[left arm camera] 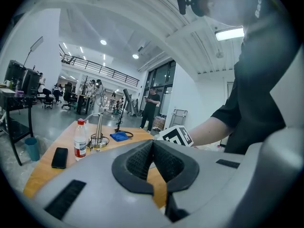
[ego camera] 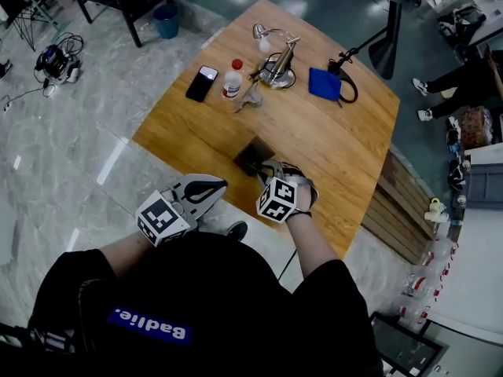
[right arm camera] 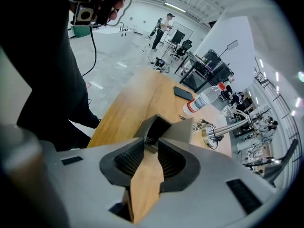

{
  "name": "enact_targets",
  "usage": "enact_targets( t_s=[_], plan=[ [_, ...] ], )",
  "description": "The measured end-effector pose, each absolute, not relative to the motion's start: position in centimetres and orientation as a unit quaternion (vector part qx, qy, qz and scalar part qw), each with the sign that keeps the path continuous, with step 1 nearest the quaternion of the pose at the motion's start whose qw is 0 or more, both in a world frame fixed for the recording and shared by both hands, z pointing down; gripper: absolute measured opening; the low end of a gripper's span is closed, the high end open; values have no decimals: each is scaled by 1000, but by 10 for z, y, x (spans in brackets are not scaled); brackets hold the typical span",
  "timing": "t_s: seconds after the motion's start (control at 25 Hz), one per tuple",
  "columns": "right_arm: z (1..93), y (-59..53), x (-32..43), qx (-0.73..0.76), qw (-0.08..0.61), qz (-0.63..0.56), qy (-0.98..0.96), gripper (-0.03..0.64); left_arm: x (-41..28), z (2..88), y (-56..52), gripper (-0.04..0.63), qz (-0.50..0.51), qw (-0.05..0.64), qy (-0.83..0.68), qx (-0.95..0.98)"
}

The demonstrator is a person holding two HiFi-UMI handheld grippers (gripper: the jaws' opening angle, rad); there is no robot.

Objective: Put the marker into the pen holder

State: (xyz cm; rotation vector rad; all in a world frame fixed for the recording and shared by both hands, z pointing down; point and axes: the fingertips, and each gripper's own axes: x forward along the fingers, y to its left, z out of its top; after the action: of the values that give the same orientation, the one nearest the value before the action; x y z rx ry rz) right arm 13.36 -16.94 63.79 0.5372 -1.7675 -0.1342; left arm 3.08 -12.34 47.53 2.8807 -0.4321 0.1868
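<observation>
The right gripper (right arm camera: 151, 140) has its jaws drawn in narrow. The tips are pinched on a small dark thing that I take for the marker (right arm camera: 151, 142), though only its end shows. Just past those tips is the pen holder (right arm camera: 183, 128), a grey box with its dark mouth turned toward the gripper. From the head view it stands close to the near edge of the table (ego camera: 314, 148).

To my eye the step in hand is the drop itself. It should go best if the marker is brought square over the mouth and lowered until its end is well inside the walls. Only then should the jaws part, and slowly. Letting go early or at a slant could catch the rim, and a nudged box so near the edge might slide or tip.

The left gripper (left arm camera: 153, 142) hangs back by the person's body, its jaws closed together on nothing. It is free to come in and steady the box if needed.

Farther up the table, well apart from all this, are a phone (ego camera: 202, 83), a bottle (ego camera: 232, 78) and a desk lamp (ego camera: 277, 63).
</observation>
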Motion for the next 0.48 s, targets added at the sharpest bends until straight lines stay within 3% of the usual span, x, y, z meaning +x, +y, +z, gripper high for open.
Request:
enact_targets(
  t_s=[0.28, 0.48],
  plan=[
    [601, -150, 135, 281, 556, -46, -781, 75, 41, 470, -117, 9, 62, 105, -126, 984],
    [565, -132, 131, 340, 479, -3, -810, 75, 54, 464, -112, 9, 62, 98, -104, 988]
  ],
)
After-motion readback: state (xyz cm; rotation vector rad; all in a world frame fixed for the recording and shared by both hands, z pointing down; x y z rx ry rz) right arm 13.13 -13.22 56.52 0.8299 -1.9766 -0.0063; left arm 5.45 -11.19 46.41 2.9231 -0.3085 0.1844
